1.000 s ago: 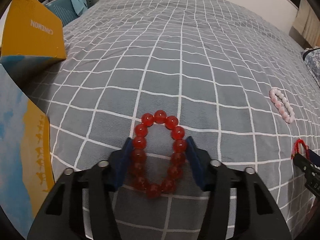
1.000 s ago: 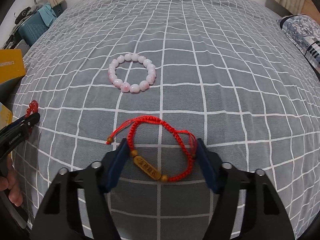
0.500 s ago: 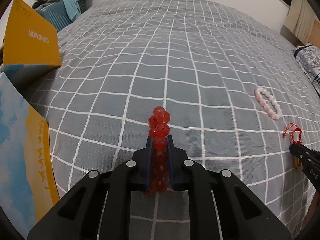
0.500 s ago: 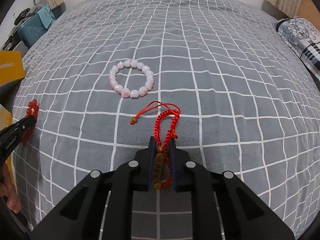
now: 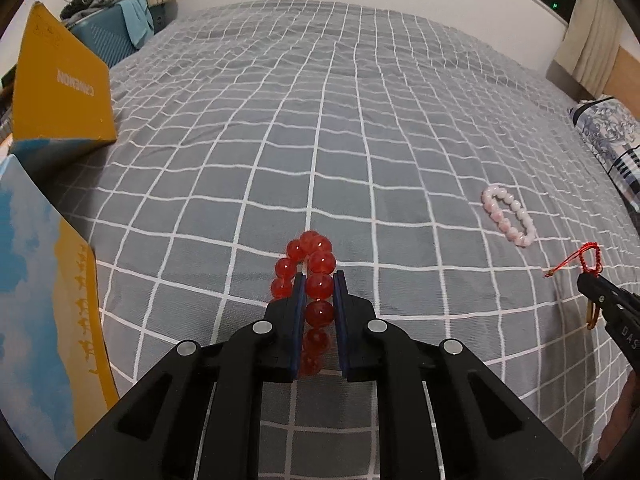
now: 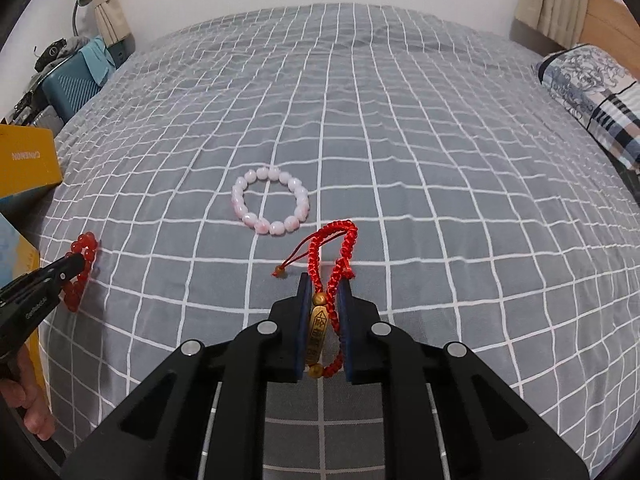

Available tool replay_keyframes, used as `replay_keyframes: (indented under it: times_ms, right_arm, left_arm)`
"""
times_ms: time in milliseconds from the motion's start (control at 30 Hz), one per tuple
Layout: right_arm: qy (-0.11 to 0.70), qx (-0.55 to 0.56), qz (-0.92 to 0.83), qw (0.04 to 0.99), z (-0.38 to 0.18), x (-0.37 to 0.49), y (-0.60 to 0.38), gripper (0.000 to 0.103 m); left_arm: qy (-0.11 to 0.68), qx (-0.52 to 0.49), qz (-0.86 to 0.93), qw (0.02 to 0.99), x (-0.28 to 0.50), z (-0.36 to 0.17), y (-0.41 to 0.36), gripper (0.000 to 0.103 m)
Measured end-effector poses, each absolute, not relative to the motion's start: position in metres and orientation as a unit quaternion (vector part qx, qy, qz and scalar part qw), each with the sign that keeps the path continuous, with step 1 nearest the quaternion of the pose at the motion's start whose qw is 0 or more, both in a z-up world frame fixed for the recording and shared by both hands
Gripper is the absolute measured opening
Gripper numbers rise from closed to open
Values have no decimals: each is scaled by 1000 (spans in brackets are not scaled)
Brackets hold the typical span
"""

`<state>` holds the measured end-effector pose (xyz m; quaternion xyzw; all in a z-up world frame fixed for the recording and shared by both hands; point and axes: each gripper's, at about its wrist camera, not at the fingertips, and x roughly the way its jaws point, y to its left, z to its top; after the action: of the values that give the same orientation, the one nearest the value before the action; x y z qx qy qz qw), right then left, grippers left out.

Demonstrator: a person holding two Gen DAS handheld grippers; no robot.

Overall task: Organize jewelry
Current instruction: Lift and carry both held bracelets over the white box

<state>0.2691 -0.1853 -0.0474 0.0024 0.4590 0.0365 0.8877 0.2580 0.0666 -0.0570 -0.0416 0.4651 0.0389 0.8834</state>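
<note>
Closest to me, the left gripper (image 5: 319, 280) is clamped on the red bead bracelet (image 5: 314, 288), one run of beads pinched between its blue pads (image 5: 299, 320) while the rest of the loop bulges out past the left pad and above the tips. The bracelet is squashed narrow and sits just over the grey checked bedspread (image 5: 360, 128); whether its lowest beads touch the cloth I cannot tell.

Beside it, the right gripper (image 6: 325, 286) is closed on the red braided cord bracelet (image 6: 332, 264), with the brass-coloured tag (image 6: 317, 330) standing upright between the jaws. The woven loop pokes out beyond the fingertips, and a loose end with a small bead (image 6: 279, 270) hangs to the left of it.

A little further on, the pink bead bracelet (image 6: 271, 205) lies flat and round on the bedspread, apart from both tools.

Off to the left edge stands a yellow box (image 5: 60, 84) with its lid up, and a blue-and-yellow board (image 5: 44, 280) near it. At the far right lies a patterned pillow (image 6: 592, 92).
</note>
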Motion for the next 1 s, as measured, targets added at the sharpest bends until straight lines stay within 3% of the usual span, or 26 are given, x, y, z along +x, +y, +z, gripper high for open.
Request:
replay_keyframes:
  times_ms: [433,1000]
  right_arm:
    - [400,-15,27,916,-21,258,-181,12]
    - [390,-10,33,920,21,240,-165,12]
  left_arm:
    - [427,-36,21,903,244,-29,52,13]
    - [411,-29,16,911,209,18,54,13]
